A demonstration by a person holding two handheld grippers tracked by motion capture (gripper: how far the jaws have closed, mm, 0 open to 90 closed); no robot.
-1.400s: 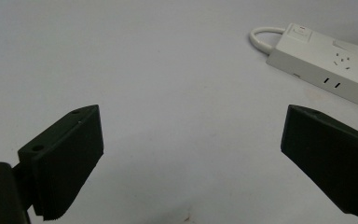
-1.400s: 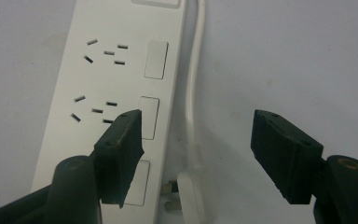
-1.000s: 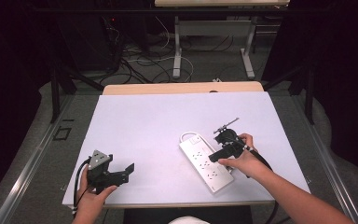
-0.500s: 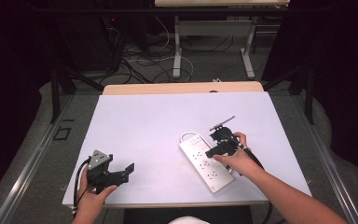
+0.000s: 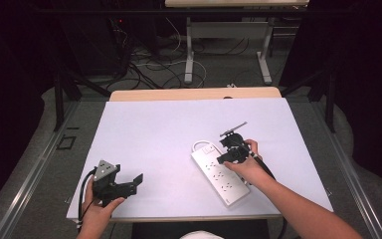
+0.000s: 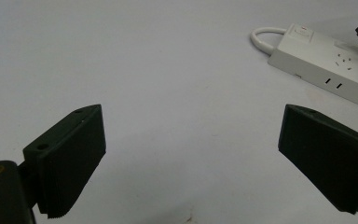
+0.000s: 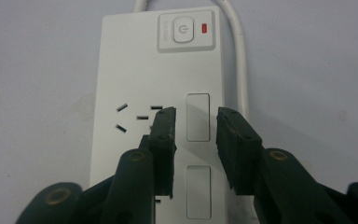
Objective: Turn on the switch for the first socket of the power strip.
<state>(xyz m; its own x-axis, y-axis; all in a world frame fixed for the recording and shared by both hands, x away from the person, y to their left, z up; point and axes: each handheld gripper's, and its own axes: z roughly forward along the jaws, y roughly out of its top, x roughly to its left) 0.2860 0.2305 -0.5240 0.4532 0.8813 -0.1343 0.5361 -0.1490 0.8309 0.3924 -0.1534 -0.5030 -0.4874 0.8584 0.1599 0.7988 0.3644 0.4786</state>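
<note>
The power strip (image 7: pixel 140 88) looks like smooth white plastic with a faint sheen, its cord (image 7: pixel 239 60) the same. The table (image 5: pixel 154 129) is matt pale, lightly scuffed. The right gripper (image 7: pixel 196 135) has matt black pads (image 7: pixel 163 140), ridged.

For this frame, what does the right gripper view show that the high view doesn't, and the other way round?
Right gripper view alone: the power strip's switch button with a red light beside it, and the right tool, jaws a narrow gap apart, nothing between them, over the strip's face; they have just been closing. High view alone: the left tool open near the table's front left corner, the person's forearms, and cables on the floor beyond. Both: the white power strip with its cord looping off the switch end.
</note>
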